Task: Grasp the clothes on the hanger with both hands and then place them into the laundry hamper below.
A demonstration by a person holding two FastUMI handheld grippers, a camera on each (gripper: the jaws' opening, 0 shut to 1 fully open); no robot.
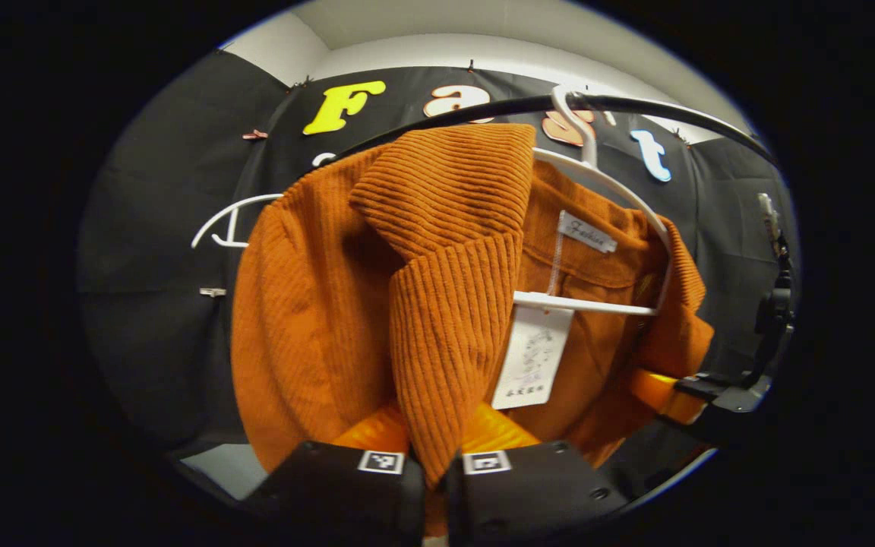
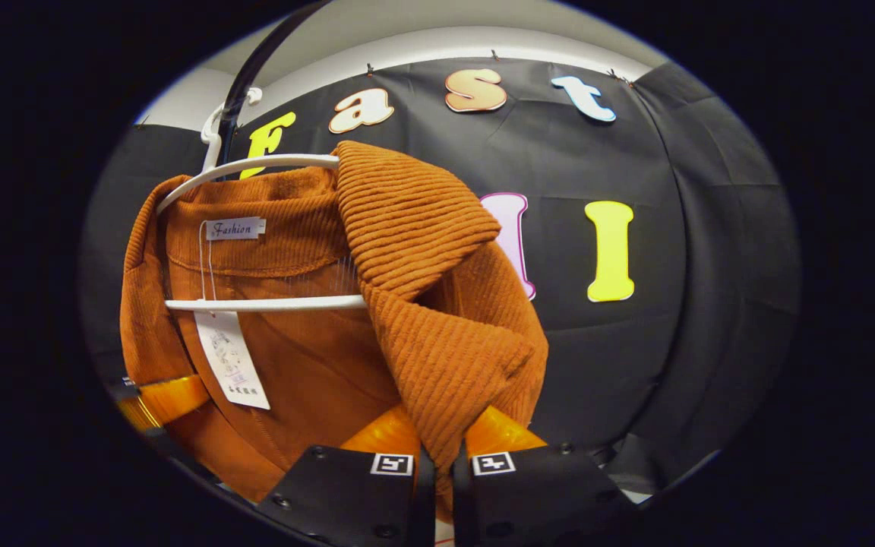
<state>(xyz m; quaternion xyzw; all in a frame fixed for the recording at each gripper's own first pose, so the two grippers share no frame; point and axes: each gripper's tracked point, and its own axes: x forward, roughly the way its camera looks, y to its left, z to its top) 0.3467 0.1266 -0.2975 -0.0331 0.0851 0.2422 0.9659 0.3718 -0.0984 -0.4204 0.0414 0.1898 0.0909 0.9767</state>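
Jacket: rust-orange ribbed jacket [image 1: 316, 304] hung on a white hanger [image 1: 604, 186], whose hook sat over a black rail [image 1: 680, 110].
Neck label: small white woven label [image 1: 588, 232] sewn inside the jacket's collar, just under the hanger's upper arm; its script was not read off.
Paper tag: white paper tag [image 1: 532, 357] hung on a thread from the neck label and crossed the hanger's lower bar; its print was too small to make out.
Left gripper: left gripper [image 1: 434, 456] sat below the jacket's front edge, its two orange fingers nearly together with the folded lapel pinched between them.
Right gripper: right gripper [image 2: 443, 456] sat below the jacket's other front edge, fingers likewise closed in on the ribbed cloth that dropped between them.
Other view of right gripper: in the left gripper view it appeared at the jacket's far lower edge, an orange finger against the cloth.
Jacket against the hanger: collar and shoulders draped over the hanger, both lapels folded outward.
Second hanger: bare white hanger [image 1: 229, 220] showed behind the jacket's shoulder.
Backdrop: black cloth wall [image 2: 673, 266] behind the jacket.
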